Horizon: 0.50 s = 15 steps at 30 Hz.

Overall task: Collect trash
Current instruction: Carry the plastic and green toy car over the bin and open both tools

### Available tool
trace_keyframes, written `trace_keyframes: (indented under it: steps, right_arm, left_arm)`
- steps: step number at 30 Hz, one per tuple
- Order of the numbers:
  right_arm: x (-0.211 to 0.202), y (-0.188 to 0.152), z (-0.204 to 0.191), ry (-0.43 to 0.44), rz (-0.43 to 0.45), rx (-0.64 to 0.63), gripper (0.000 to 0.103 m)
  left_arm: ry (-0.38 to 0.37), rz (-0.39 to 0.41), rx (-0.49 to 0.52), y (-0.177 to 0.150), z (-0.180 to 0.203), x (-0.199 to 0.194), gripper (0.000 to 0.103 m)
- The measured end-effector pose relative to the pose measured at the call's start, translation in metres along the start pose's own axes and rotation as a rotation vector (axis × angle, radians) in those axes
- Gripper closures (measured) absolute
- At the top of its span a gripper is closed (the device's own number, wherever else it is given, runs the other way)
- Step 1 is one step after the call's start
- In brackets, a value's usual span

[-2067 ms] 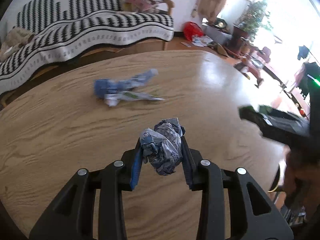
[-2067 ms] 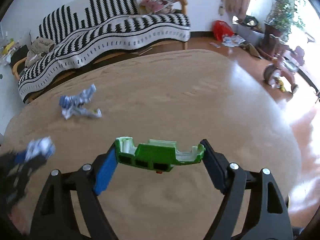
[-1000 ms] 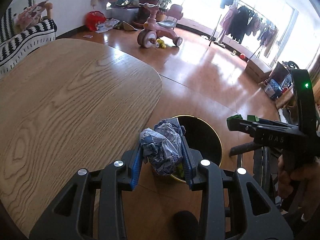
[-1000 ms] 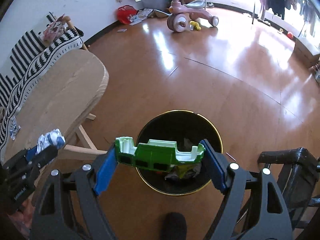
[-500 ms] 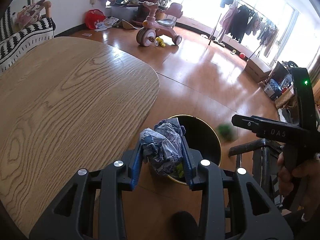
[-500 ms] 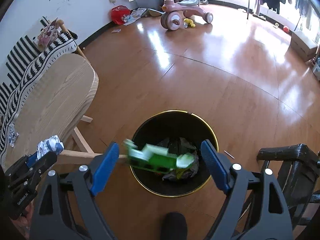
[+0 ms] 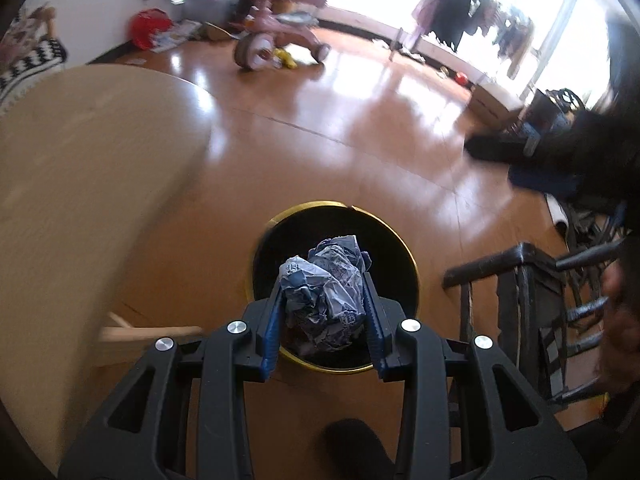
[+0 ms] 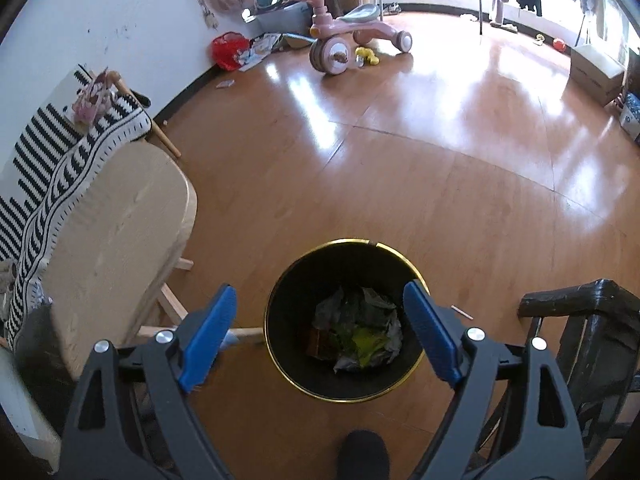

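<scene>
- The left gripper [image 7: 325, 312] is clamping a crumpled blue-and-white wrapper [image 7: 326, 294] between its two blue-padded fingers [image 7: 270, 330], which are drawn in close, with the pads pressing on both sides of the wad.
- The wrapper is hanging directly over the mouth of the trash bin [image 7: 404, 246] — a round black bin with a gold rim, standing on the wooden floor [image 7: 360, 128].
- The right gripper [image 8: 318, 332] is standing wide apart and is gripping nothing; its blue pads [image 8: 208, 332] are framing the bin [image 8: 280, 344] from above (one pad to either side of the rim).
- In the right wrist view, crumpled paper and a green-yellow scrap [image 8: 362, 340] are lying at the bottom of the bin.
- The light wooden table [image 8: 120, 240] is sitting just beside the bin on its left, with a black-and-white striped blanket [image 8: 52, 168] showing behind it.
- A dark chair [image 8: 592, 320] is standing to the right of the bin — near it, not touching.
- A pink ride-on toy [image 8: 348, 36] is standing well apart, far across the floor, and a red bag [image 8: 228, 50] is lying by the white wall.
- The left wrist view is blurring toward its edges, so detail at the right side cannot be told.
</scene>
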State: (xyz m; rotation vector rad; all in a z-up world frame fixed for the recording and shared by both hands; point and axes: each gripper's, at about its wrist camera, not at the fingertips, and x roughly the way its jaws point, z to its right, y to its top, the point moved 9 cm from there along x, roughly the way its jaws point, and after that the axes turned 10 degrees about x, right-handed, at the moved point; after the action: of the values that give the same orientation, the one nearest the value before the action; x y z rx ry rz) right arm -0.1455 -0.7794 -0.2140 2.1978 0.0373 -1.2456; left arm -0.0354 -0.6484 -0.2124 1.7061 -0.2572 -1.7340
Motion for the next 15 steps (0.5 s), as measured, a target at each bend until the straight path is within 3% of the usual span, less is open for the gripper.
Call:
trace_keyframes:
  steps: [6,9,12,15]
  right_arm:
    - [-0.008,0.012,0.018,0.001,0.019,0.055,0.019]
    - [-0.013,0.017,0.023,0.007,0.031,0.065,0.018]
    - [-0.018,0.02,0.027,0.024,0.038,0.087,0.018]
    - [-0.021,0.022,0.029,0.029,0.042,0.091,0.018]
  left_arm:
    - [-0.032,-0.052,-0.008,-0.001,0.028,0.049,0.066]
    - [-0.02,-0.056,0.009,0.004,0.037,0.061,0.056]
    - [-0.02,-0.044,0.014,0.008,0.039,0.061,0.035]
    - [-0.008,-0.039,0.018,0.01,0.04,0.06,0.029]
